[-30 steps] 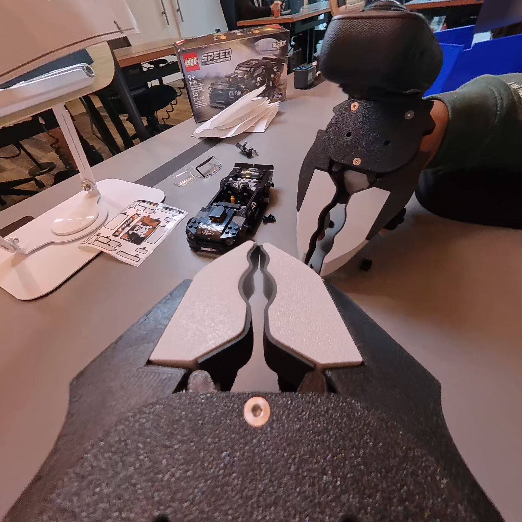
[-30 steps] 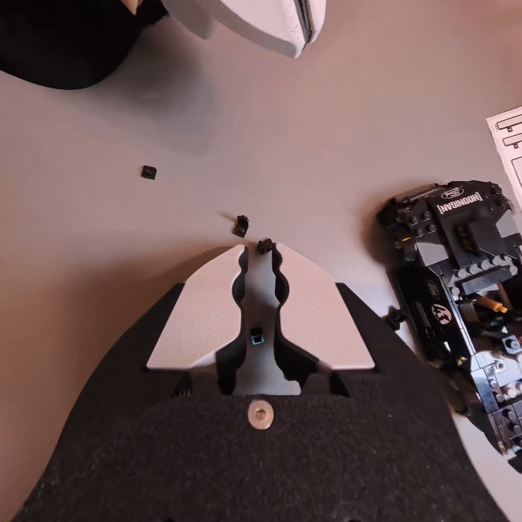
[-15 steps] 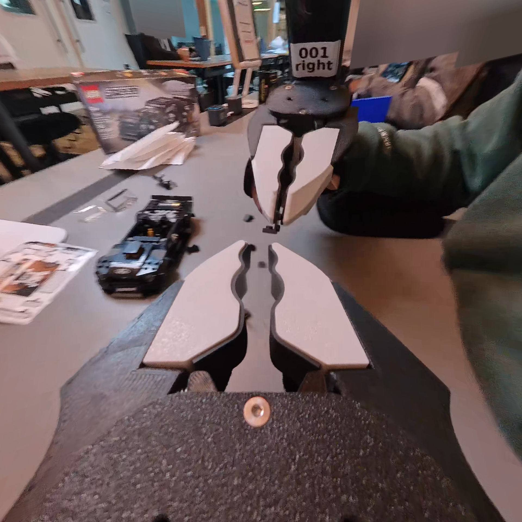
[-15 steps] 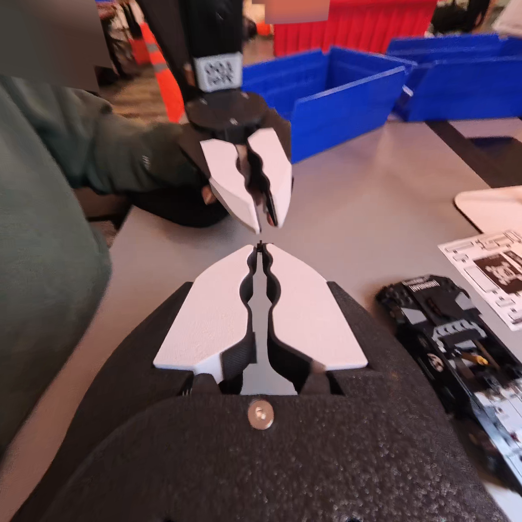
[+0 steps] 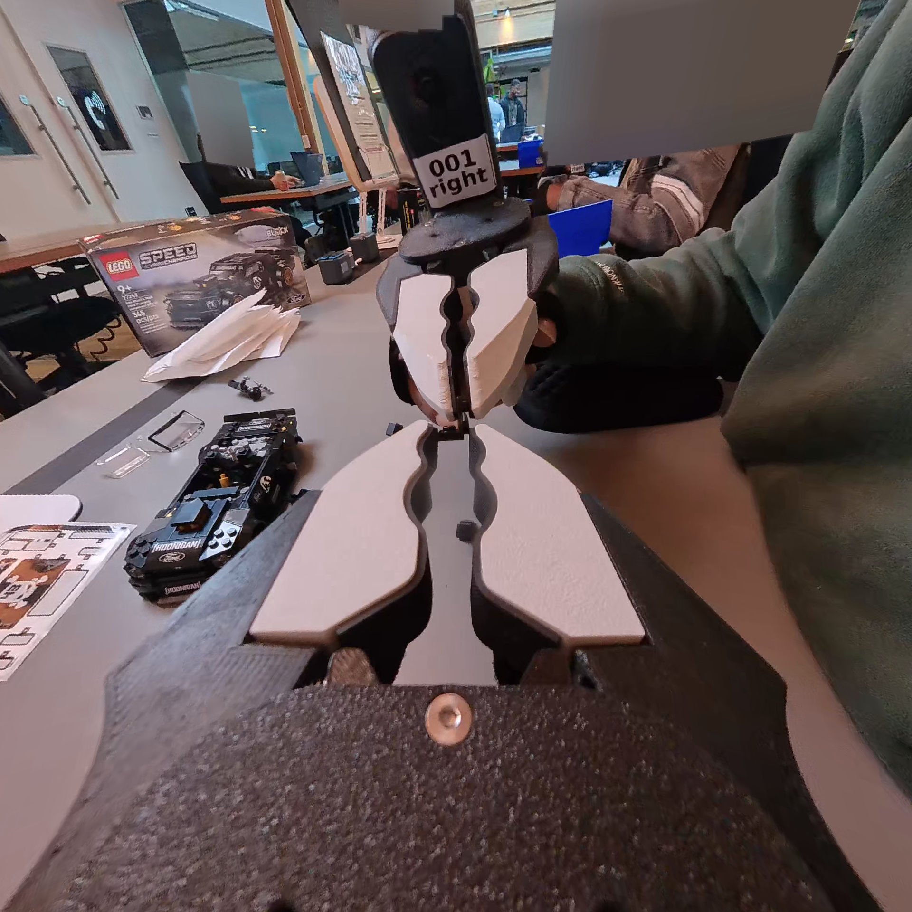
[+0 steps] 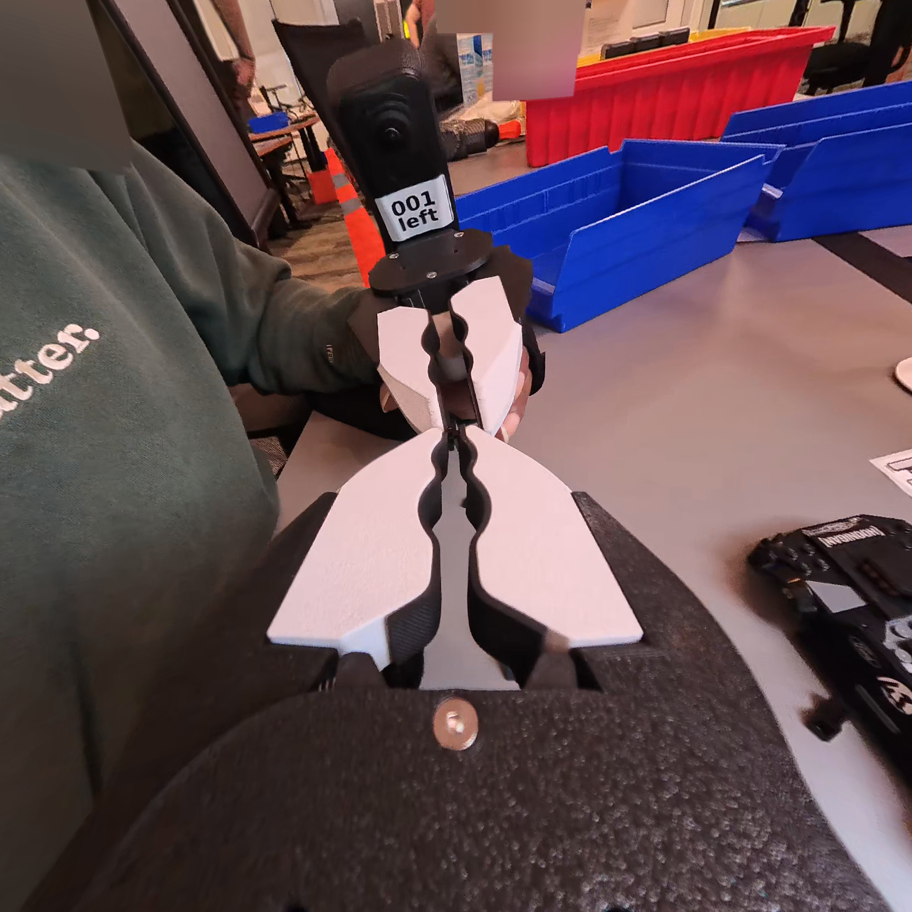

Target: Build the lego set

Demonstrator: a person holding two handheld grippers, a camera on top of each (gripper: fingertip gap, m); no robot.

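Observation:
My right gripper (image 6: 458, 434) is shut on a small black lego piece (image 5: 451, 432) and holds it above the grey table (image 5: 617, 493). In the left wrist view it comes down from above (image 5: 460, 413), tip to tip with my left gripper (image 5: 452, 430). The left jaws stand a little apart, and the piece sits between the fingertips with a slit on the right side. The left gripper also shows in the right wrist view (image 6: 461, 422). The part-built black lego car (image 5: 217, 503) lies on the table to the left and shows in the right wrist view (image 6: 849, 592).
The set's box (image 5: 197, 276) and white paper bags (image 5: 227, 335) lie at the back left. Clear windscreen parts (image 5: 175, 429), a sticker sheet (image 5: 44, 567) and loose black bits (image 5: 393, 428) lie near the car. Blue bins (image 6: 641, 222) stand behind. A green sleeve (image 5: 814, 345) is at right. The tips of both grippers are at nearly the same place.
The right gripper closed on a small black piece on the table and lifted it. The left gripper opened. Both turned to face each other and their tips have now met.

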